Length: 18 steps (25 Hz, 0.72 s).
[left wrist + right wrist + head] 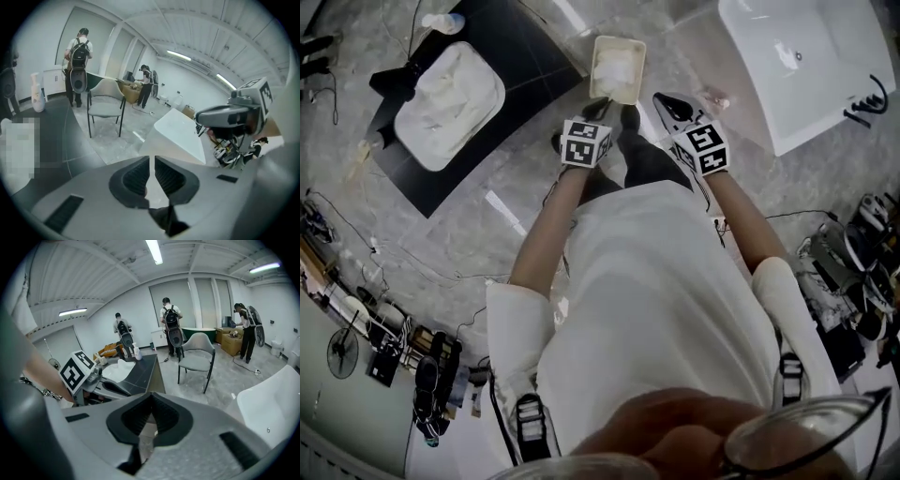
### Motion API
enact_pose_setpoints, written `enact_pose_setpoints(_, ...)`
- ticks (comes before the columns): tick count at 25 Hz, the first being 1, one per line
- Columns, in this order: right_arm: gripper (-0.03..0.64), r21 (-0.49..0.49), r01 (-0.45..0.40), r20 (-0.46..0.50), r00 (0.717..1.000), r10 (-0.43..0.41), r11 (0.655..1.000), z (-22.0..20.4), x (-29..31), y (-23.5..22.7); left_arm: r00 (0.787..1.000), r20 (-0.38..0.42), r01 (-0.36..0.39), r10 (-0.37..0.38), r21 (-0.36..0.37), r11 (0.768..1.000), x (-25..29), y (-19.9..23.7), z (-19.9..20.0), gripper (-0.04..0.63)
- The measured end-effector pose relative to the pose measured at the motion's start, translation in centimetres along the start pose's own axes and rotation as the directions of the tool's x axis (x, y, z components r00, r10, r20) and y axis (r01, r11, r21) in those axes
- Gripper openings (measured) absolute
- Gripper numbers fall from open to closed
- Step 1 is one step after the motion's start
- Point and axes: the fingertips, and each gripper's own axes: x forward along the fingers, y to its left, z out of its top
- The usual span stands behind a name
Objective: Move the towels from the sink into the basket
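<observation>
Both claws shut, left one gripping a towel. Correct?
Not quite. The left claw is shut but empty: the left gripper view shows its jaws together with nothing between them. The right claw is shut, as you said.

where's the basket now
Head view, top centre: the basket stands on the floor just beyond the left gripper, between the black counter at left and the white basin at right.
</observation>
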Motion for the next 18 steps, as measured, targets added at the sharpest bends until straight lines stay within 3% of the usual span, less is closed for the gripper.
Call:
enact_pose_setpoints(4, -0.003, -0.020, -0.004, 0.051, 0.999, 0.005, 1.000, 3.2, -1.7, 2.5, 0.996, 0.091, 0.017, -0.017, 0.003, 1.000, -5.6, -1.2, 2.5, 0.031)
enact_pose_setpoints(8, -0.003, -0.061, -0.005, 0.110, 0.994, 0.011, 0.998, 6.9, -3.4, 4.6, 0.977, 0.213, 0.010, -0.010, -0.001, 1.000, -11.9, -1.4, 5.8, 0.029)
enact_pose_setpoints(18, -0.003, -0.200, -0.031, 0.262, 0.961, 0.084, 0.979, 15.4, -7.5, 10.4, 0.888, 0.449, -0.107, 0.098, -0.005, 0.994, -26.7, 0.2, 10.6, 0.029)
